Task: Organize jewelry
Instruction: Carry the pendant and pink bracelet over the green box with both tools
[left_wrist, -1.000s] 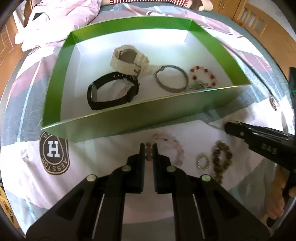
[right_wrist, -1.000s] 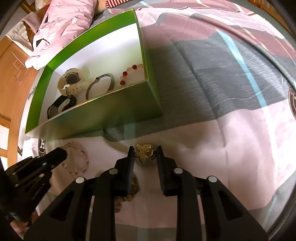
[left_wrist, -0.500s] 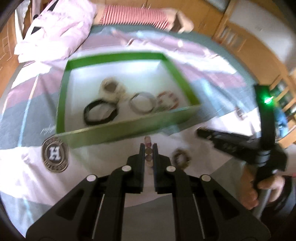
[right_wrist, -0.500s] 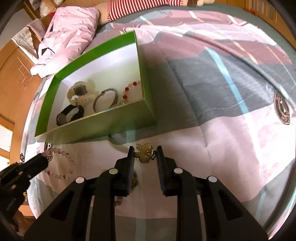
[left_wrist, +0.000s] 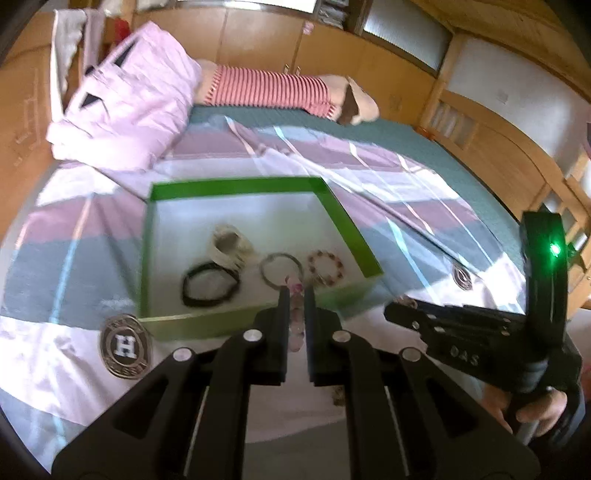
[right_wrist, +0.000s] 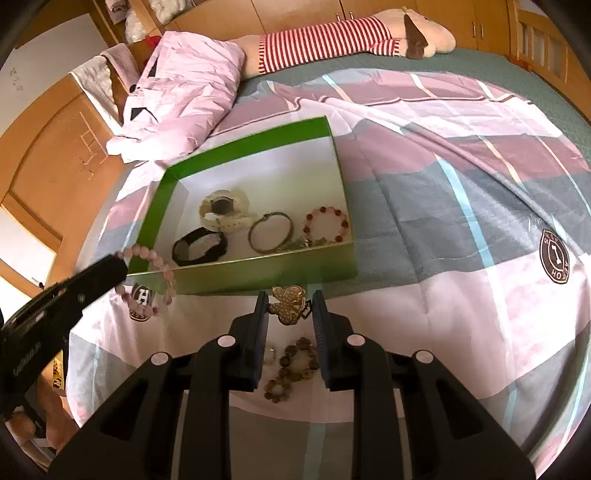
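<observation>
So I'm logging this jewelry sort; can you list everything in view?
Box: 1, green, on bed.
Watches: 2, cream and black, in box.
Bangle: 1, grey, in box.
Red bracelet: 1, in box.
Pink bracelet: 1, hanging from left tool.
Gold brooch: 1, in right tool.
Brown beads: 1, on bedspread.
Pillow: 1, pink, bed head.
Plush toy: 1, striped, bed head.
Left tool: shut.
Right tool: shut.

A bedroom in a home. A bed with a patchwork cover (right_wrist: 461, 192) of pink, grey and white fills the scene. At its far end lie a crumpled pink quilt (right_wrist: 184, 92) and a plush toy in red-striped clothing (right_wrist: 332, 33). Wooden wardrobes (left_wrist: 258, 40) line the far wall, and wooden panelling (right_wrist: 62, 155) stands at the left.
</observation>
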